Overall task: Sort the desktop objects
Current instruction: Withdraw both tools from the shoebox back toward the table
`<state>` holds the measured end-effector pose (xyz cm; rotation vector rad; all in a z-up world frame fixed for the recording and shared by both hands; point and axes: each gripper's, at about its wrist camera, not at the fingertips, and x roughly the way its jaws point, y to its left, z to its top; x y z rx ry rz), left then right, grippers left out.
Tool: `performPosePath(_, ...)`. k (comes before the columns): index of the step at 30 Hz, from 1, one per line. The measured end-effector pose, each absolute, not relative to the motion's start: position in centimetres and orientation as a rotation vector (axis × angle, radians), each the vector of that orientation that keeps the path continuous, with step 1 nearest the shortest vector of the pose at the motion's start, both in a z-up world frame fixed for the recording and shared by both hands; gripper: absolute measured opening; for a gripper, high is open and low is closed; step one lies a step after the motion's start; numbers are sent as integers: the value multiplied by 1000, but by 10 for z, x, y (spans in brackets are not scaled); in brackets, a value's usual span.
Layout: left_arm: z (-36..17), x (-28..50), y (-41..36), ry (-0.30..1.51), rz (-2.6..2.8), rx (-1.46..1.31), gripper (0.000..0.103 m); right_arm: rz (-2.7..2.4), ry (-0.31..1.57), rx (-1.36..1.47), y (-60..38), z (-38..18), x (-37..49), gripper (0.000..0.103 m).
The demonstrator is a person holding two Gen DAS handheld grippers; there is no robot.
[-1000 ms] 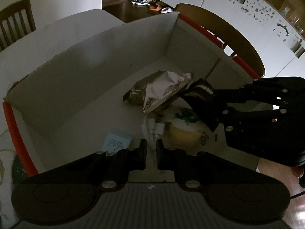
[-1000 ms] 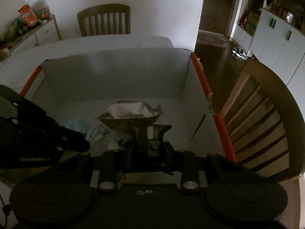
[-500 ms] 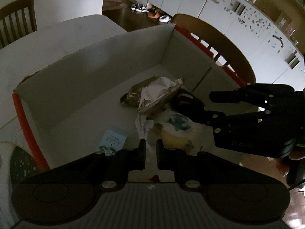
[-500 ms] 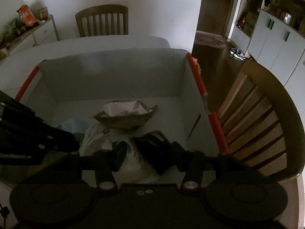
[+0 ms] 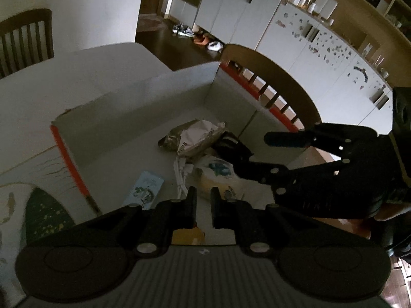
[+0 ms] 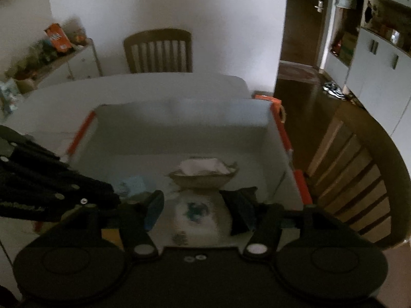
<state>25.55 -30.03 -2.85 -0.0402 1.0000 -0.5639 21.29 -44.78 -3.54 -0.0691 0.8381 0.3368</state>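
A white cardboard box (image 5: pixel 133 118) with orange edges stands on the table. In it lie a crumpled brown and white snack bag (image 5: pixel 197 138), a dark packet (image 5: pixel 230 145) beside it, a white bag with a blue-green print (image 6: pixel 197 210), a white cable (image 5: pixel 182 172) and a light blue packet (image 5: pixel 143 190). My right gripper (image 6: pixel 200 205) hangs above the white bag and the dark packet, its jaws opening with nothing pressed between them. My left gripper (image 5: pixel 203 195) is shut and empty over the box's near side. The right gripper (image 5: pixel 264 154) also shows in the left wrist view.
A wooden chair (image 6: pixel 359 179) stands against the box's right side, and another chair (image 6: pixel 158 51) at the table's far end. A patterned mat (image 5: pixel 43 213) lies left of the box. White cabinets (image 5: pixel 295 43) line the far wall.
My right gripper let go of the dark packet, which now lies in the box, and its jaws spread while it rose. My left gripper also lifted and drew back, still shut.
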Motion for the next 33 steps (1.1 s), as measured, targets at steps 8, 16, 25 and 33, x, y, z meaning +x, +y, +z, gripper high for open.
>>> performPosePath(8,-14,232,-273,957,-540,-53,9,415,814,-15,-428,-21,198,64)
performPosePath(16,-4,212,-239,908,-495,-71,10,446,803,-8,-405,-14,187,64)
performPosePath(25,-5,196,-198,888,-458,-94,15,481,786,-24,-367,-10,171,74)
performPosePath(33,-8,180,-159,869,-422,-95,59,483,788,-21,-330,-7,156,77)
